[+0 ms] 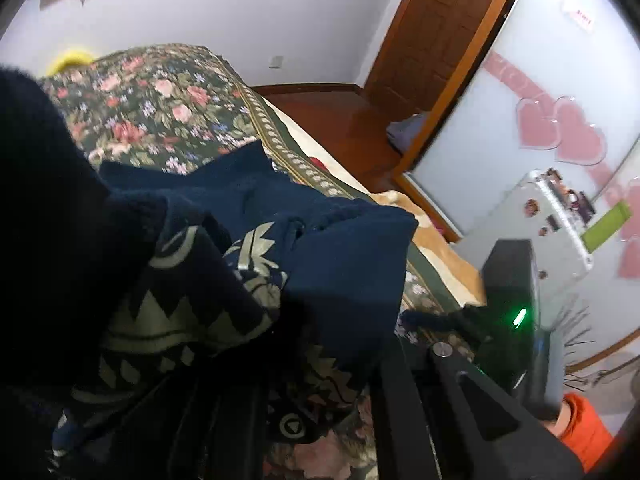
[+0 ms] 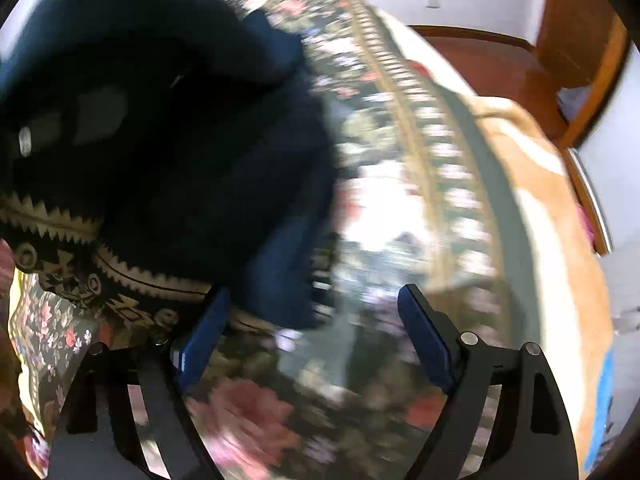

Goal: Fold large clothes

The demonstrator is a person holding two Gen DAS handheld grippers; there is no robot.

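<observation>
A bed (image 1: 168, 92) spread with a dark floral cover (image 2: 380, 208) fills most of both views, and beyond it lie a wooden floor, a door and a pale wardrobe front stuck with pink hearts (image 1: 560, 128). On the cover lies the large garment, a navy sweater (image 1: 328, 216) with a cream zigzag band (image 1: 160, 320); it is bunched and partly doubled over, and from the left wrist much of it hangs close against the lens. The left tongs (image 1: 248, 412) are buried in that knit and their tips cannot be seen, but they are together, and by my reading clamped on a fold of the sweater. The right tongs (image 2: 312, 320) stand wide apart with blue pads (image 2: 424, 336), nothing pressed between them; they sit low over the cover, just beside the sweater's near edge. The step in hand seems to be carrying one side across while the free tongs seek a second hold. To do it well, the left should keep the cloth taut and low, and the right should take the matching hem or corner, not a loose middle bulge, so both edges lie down square and flat.
</observation>
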